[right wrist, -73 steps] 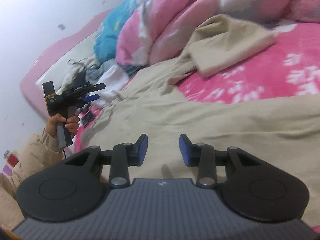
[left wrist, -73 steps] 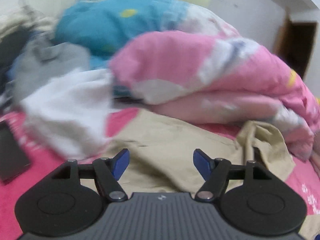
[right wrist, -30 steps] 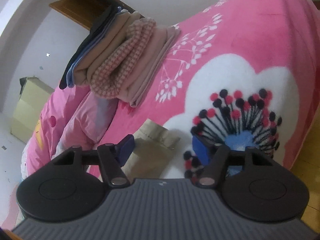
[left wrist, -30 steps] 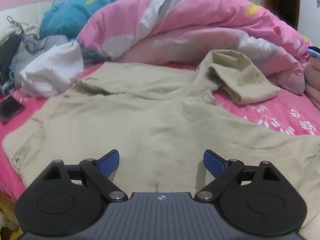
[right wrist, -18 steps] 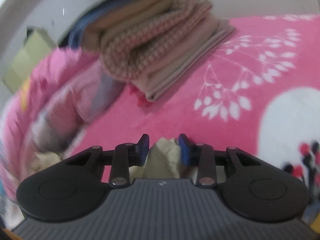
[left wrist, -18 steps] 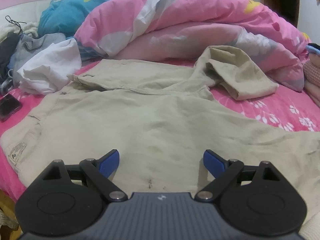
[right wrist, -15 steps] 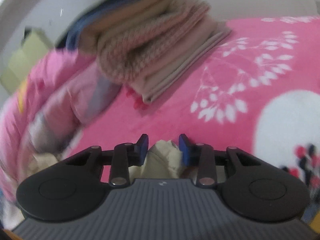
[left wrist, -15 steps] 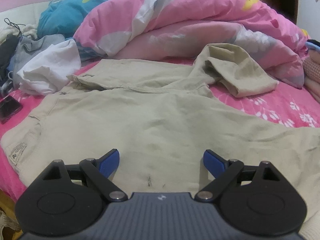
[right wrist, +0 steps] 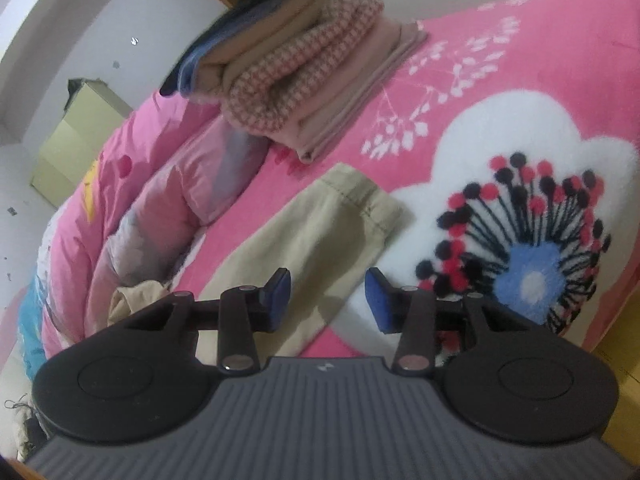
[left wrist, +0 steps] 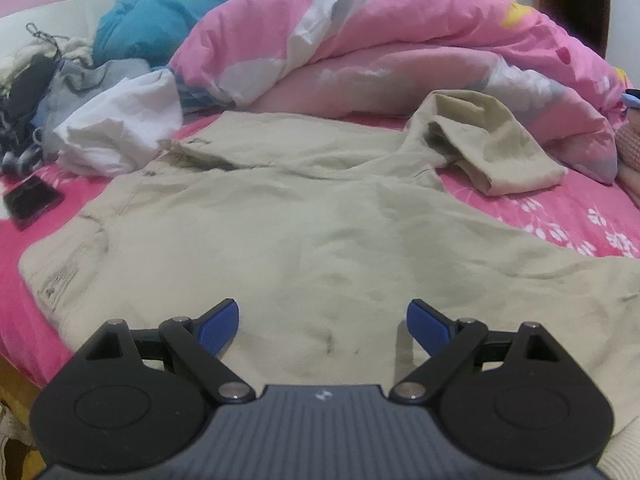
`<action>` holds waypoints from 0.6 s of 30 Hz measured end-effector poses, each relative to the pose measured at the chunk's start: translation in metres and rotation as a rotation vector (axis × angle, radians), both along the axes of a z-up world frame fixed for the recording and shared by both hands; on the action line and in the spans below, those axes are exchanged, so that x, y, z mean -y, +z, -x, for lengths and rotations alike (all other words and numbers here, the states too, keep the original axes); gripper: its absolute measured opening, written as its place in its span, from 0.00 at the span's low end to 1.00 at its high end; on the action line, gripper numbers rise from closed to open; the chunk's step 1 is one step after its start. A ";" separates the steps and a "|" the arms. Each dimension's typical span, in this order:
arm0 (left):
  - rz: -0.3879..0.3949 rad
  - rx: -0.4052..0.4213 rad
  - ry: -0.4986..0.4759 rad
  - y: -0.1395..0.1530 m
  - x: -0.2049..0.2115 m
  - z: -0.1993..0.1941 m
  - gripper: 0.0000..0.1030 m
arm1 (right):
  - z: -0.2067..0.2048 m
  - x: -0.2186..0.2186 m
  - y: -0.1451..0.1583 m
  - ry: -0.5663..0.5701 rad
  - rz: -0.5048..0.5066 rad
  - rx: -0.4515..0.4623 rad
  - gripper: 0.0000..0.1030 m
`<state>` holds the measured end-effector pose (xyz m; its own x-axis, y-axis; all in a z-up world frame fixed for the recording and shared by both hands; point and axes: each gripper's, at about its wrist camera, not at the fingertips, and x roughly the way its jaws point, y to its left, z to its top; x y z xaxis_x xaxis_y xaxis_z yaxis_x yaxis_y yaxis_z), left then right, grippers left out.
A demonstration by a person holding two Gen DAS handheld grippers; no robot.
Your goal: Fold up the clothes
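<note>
Beige trousers (left wrist: 304, 232) lie spread on the pink bed, waist to the left, with one leg folded back at the far right (left wrist: 500, 148). My left gripper (left wrist: 323, 322) hovers open just above the seat area, with nothing between its fingers. In the right wrist view the other trouser leg (right wrist: 320, 240) lies flat on the flowered blanket (right wrist: 500, 80), its hem pointing away. My right gripper (right wrist: 328, 300) is just over the near part of that leg. Its jaws are opening and the pads stand clear of the cloth.
A stack of folded clothes (right wrist: 304, 68) sits beyond the leg hem. A bunched pink duvet (left wrist: 400, 40) and blue pillow (left wrist: 160, 12) line the far side. A white garment (left wrist: 120, 132), a grey heap and a dark phone (left wrist: 32, 200) lie at the left.
The right gripper had the beige leg end pinched half a second ago; it has let go and drawn back, and the leg now lies flat. The left gripper has hardly moved.
</note>
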<state>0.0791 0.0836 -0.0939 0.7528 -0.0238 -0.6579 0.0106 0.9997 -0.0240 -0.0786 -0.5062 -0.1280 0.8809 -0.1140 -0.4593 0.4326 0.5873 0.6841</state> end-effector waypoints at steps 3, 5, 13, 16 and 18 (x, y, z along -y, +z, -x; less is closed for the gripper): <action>0.009 -0.001 0.012 -0.002 -0.003 0.004 0.89 | -0.011 0.003 -0.008 -0.012 -0.007 0.009 0.38; 0.011 -0.003 0.015 -0.003 -0.004 0.006 0.89 | -0.017 0.007 -0.011 -0.026 -0.010 0.024 0.30; 0.042 -0.002 0.036 -0.004 -0.010 0.016 0.89 | -0.005 0.010 -0.011 -0.060 -0.083 0.100 0.05; 0.052 -0.006 0.039 -0.005 -0.014 0.021 0.89 | 0.021 0.008 -0.001 -0.072 -0.088 0.137 0.04; 0.060 -0.004 0.042 -0.004 -0.017 0.024 0.89 | 0.039 0.007 0.007 -0.080 -0.103 0.159 0.04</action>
